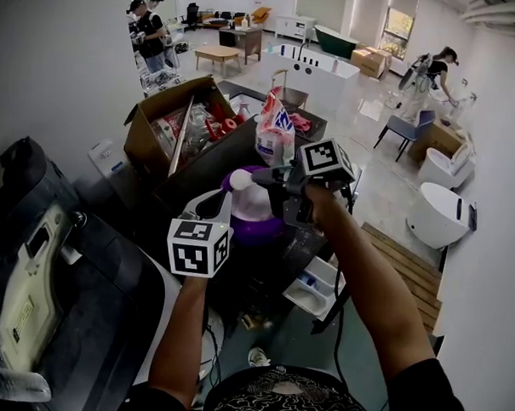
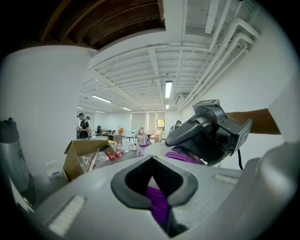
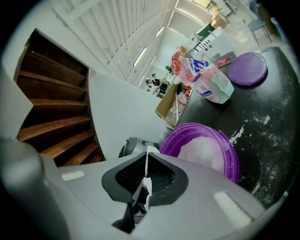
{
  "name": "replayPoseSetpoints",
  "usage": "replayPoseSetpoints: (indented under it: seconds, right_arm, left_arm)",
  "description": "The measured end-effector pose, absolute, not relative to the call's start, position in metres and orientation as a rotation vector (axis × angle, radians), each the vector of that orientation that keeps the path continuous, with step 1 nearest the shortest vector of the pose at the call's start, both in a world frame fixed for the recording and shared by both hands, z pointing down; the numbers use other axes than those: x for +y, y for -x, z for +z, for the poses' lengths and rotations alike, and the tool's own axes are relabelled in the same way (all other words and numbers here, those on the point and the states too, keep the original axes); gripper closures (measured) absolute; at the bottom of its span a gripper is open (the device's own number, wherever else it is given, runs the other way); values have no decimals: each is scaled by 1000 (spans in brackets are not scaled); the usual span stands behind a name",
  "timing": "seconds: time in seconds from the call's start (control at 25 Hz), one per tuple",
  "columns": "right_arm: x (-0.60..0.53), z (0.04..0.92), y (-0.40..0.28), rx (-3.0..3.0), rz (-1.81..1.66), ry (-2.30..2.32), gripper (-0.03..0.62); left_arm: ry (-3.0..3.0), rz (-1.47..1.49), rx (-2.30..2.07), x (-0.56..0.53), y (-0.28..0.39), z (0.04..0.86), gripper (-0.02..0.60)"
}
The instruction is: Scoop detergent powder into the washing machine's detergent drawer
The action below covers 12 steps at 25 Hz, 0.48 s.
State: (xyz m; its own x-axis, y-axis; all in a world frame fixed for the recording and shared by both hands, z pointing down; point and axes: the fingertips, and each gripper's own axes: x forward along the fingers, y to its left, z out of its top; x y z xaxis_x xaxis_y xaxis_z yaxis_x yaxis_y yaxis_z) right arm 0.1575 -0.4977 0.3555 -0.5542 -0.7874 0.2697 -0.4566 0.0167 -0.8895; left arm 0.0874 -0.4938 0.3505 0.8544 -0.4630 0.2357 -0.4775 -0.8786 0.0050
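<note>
The white plastic detergent drawer (image 1: 317, 290) stands pulled out nearest the person, low on the machine front and down to the right of both tools, with its compartments facing up. Above it, the left gripper (image 2: 154, 192) is clamped on the near rim of the round purple plastic tub (image 1: 257, 226), steadying it on the dark machine top (image 3: 267, 117). The right gripper (image 3: 145, 180), the nearer of the two to the drawer, has its jaws pinched on the thin handle of the white plastic scoop (image 3: 146, 164). The scoop's bowl (image 1: 238, 180) points left across the mound of white detergent powder (image 3: 201, 150), away from the drawer. By that lie, the loaded scoop would have to swing back toward the person and down to the right to reach the drawer. On view are one drawer, two grippers, one tub and one scoop. Farther along the top lie one flat round purple lid (image 3: 248, 69) and one white-and-red detergent bag (image 1: 276, 131), with an open brown cardboard box (image 1: 170, 119) beyond.
</note>
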Motion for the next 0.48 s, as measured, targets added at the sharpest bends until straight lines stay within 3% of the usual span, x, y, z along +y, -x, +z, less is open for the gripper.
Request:
replayPoseSetpoints:
  seconds: [0.48]
  right_arm:
    - [-484, 334, -167, 1928, -1503, 1187, 556]
  left_arm:
    - [-2968, 344, -782, -483, -97, 345, 581]
